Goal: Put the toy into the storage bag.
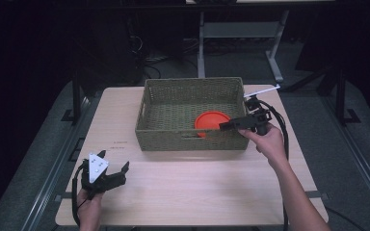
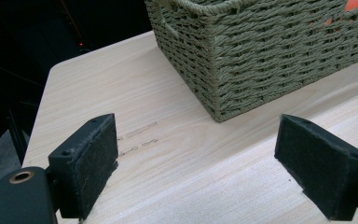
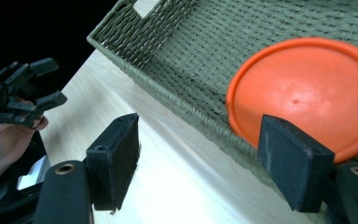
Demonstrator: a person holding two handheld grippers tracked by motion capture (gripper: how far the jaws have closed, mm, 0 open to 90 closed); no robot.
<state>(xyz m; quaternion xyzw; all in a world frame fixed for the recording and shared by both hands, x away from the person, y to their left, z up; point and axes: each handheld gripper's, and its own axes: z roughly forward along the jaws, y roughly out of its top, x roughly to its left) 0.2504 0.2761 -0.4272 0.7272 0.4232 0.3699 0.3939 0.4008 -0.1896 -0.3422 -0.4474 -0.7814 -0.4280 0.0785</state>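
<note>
A pale wooden table (image 1: 192, 192) carries a green woven basket (image 1: 173, 139) at its far middle, and I work the two hand-held tools from the near side. Inside the basket an orange disc (image 1: 212, 121) lies flat on the floor, in the near right part, close against the near wall. My right gripper (image 1: 227, 126) hangs at the basket's near right corner, jaws spread wide and holding nothing; in the right gripper view one jaw stands over the bare table outside the wall, the other over the disc's (image 3: 307, 93) near edge, so the basket rim (image 3: 186, 105) runs between them. My left gripper (image 1: 113, 166) rests low at the near left of the table, well apart from the basket, jaws likewise parted and empty.

The step in hand, as I judge it, is taking the disc out. To do it well I would carry both jaws clear inside the wall, tilt one pad under the disc's raised lip, and close on the edge alone. Closing now would catch the wicker.
</note>
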